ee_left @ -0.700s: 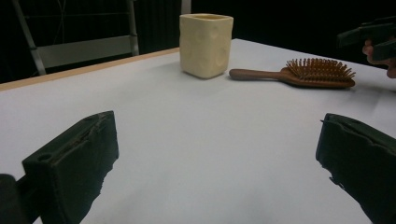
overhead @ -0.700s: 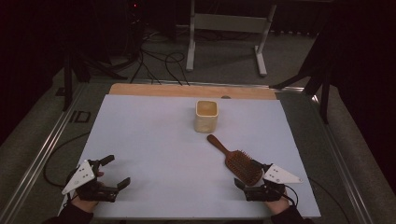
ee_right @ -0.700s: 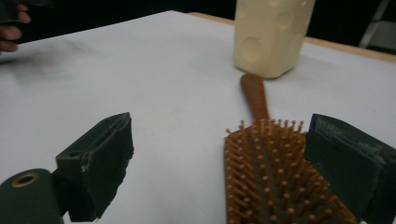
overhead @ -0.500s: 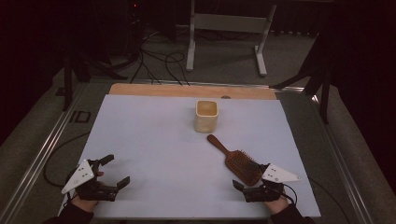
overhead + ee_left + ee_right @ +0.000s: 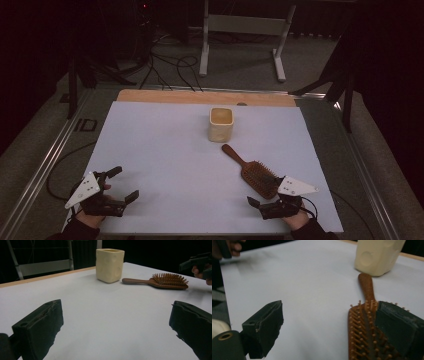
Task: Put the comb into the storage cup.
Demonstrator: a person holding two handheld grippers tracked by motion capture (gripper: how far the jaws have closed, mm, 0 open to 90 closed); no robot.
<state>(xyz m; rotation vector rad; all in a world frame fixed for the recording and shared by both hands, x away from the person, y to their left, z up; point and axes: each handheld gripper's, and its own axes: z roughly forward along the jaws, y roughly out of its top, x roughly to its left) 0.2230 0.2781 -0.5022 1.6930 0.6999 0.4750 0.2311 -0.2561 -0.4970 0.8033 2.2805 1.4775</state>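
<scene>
A cream square cup (image 5: 221,124) stands upright at the middle of the white mat (image 5: 165,145). A wooden hairbrush (image 5: 252,171) lies bristles up to its near right, handle pointing toward the cup. My right gripper (image 5: 262,194) is open at the brush head's near end. In the right gripper view, its right finger (image 5: 397,325) hangs over the bristles of the brush (image 5: 362,325), its left finger over bare mat, with the cup (image 5: 377,256) beyond. My left gripper (image 5: 125,183) is open at the near left, holding nothing. The left gripper view looks across the mat at the cup (image 5: 110,265) and brush (image 5: 162,282).
A wooden strip (image 5: 205,97) borders the mat's far edge. Metal rails (image 5: 55,150) run along both sides of the table. Cables and a grey stand (image 5: 245,30) sit on the floor beyond. The other hand and gripper (image 5: 197,263) appear at the left gripper view's right edge.
</scene>
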